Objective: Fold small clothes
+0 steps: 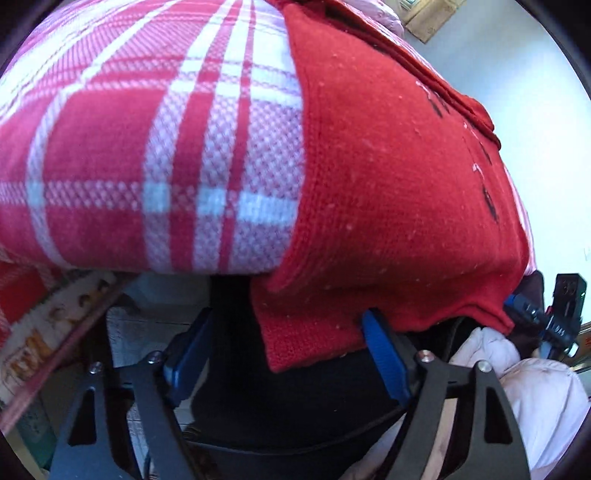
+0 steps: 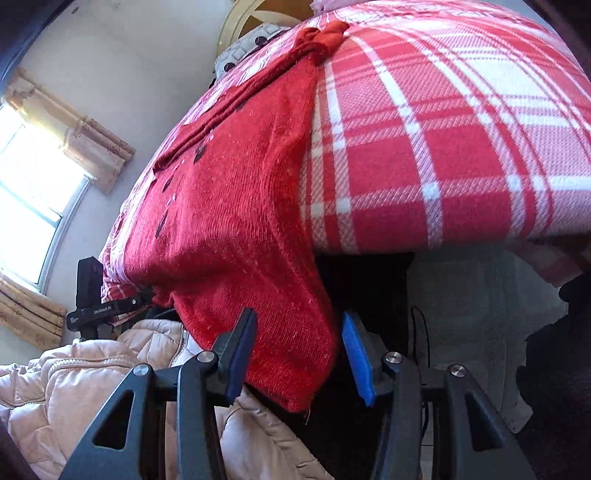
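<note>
A red knit garment [image 1: 388, 184] with small black marks lies on a red-and-white plaid cover [image 1: 147, 147], its near end hanging over the edge. In the left wrist view my left gripper [image 1: 288, 317] is open below that edge. A hanging corner sits between its blue pads [image 1: 384, 354], close to the right pad and clear of the left one. In the right wrist view the garment [image 2: 229, 221] drops its other corner between the fingers of my right gripper [image 2: 299, 314], whose jaws stand apart on either side of the flap. The garment's far end [image 2: 325, 35] is bunched.
The plaid cover [image 2: 443, 147] spreads wide to the right. A pale padded jacket [image 2: 74, 387] on the person fills the low left, and shows again [image 1: 535, 398] at the low right. A window [image 2: 29, 192] with curtains is at left. Dark space lies under the bed edge.
</note>
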The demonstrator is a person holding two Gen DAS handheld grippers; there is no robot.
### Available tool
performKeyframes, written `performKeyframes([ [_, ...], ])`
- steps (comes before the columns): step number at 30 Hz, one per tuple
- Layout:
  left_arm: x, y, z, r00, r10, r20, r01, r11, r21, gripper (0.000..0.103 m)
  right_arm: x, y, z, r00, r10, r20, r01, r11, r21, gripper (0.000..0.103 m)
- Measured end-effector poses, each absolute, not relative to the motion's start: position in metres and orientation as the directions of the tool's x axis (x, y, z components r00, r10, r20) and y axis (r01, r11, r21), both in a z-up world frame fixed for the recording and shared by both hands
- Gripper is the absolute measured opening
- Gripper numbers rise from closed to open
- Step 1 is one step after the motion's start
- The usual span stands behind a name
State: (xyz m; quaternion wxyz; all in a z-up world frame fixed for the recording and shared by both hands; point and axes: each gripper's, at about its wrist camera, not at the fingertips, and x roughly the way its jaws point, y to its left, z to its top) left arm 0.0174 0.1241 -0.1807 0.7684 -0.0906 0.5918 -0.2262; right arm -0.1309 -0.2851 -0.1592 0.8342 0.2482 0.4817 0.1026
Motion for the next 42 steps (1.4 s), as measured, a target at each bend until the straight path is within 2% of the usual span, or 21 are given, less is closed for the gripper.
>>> performKeyframes([
  [6,0.003,0.113,-0.175,0.208,-0.463,-0.861,0.290,0.870,-0.398,0.066,-0.129,-0.269,-0.165,0.455,0.353,-0.818,0.038,0.909,0.414,0.049],
  [8,0.002,0.112,-0.174,0.208,-0.476,-0.855,0.289,0.864,-0.411,0.060,-0.128,-0.267,-0.164,0.448,0.346,-0.825,0.031,0.915,0.401,0.048],
  [9,0.001,0.111,-0.172,0.210,-0.483,-0.850,0.292,0.861,-0.417,0.052,-0.128,-0.266,-0.164,0.444,0.344,-0.828,0.030,0.917,0.397,0.047],
  [10,-0.001,0.109,-0.169,0.216,-0.485,-0.847,0.301,0.859,-0.415,0.043,-0.128,-0.265,-0.164,0.441,0.344,-0.829,0.029,0.918,0.396,0.038],
  [11,-0.003,0.107,-0.166,0.222,-0.486,-0.845,0.311,0.857,-0.411,0.038,-0.128,-0.265,-0.165,0.437,0.347,-0.830,0.026,0.917,0.397,0.018],
  [13,-0.008,0.104,-0.160,0.229,-0.488,-0.842,0.342,0.850,-0.400,0.026,-0.127,-0.260,-0.167,0.428,0.369,-0.825,0.013,0.910,0.414,0.014],
  [16,-0.016,0.091,-0.153,0.223,-0.491,-0.842,0.370,0.842,-0.393,0.018,-0.127,-0.252,-0.164,0.424,0.363,-0.830,-0.014,0.919,0.395,0.010],
  [22,-0.031,0.092,-0.128,0.190,-0.549,-0.814,0.368,0.808,-0.460,0.016,-0.128,-0.257,-0.136,0.473,0.483,-0.737,-0.039,0.847,0.530,0.009],
  [25,-0.033,0.095,-0.095,0.229,-0.603,-0.764,0.395,0.775,-0.493,0.016,-0.126,-0.269,-0.109,0.535,0.565,-0.629,-0.066,0.769,0.635,0.009],
  [31,-0.003,0.096,-0.028,0.369,-0.632,-0.682,0.411,0.769,-0.490,0.016,-0.084,-0.291,-0.050,0.619,0.643,-0.451,-0.155,0.662,0.733,0.009],
  [34,0.035,0.101,-0.020,0.413,-0.602,-0.683,0.370,0.796,-0.479,0.016,-0.046,-0.309,-0.037,0.655,0.616,-0.437,-0.141,0.668,0.731,0.009],
  [37,0.077,0.108,-0.032,0.446,-0.542,-0.713,0.306,0.840,-0.447,0.017,0.000,-0.329,-0.049,0.691,0.583,-0.426,-0.071,0.642,0.763,0.008],
  [39,0.108,0.114,-0.049,0.442,-0.497,-0.747,0.247,0.868,-0.431,0.024,0.019,-0.340,-0.061,0.724,0.509,-0.466,-0.003,0.677,0.736,0.009],
  [42,0.137,0.125,-0.069,0.452,-0.420,-0.787,0.173,0.907,-0.385,0.026,0.034,-0.351,-0.087,0.732,0.448,-0.513,0.085,0.688,0.721,0.009],
])
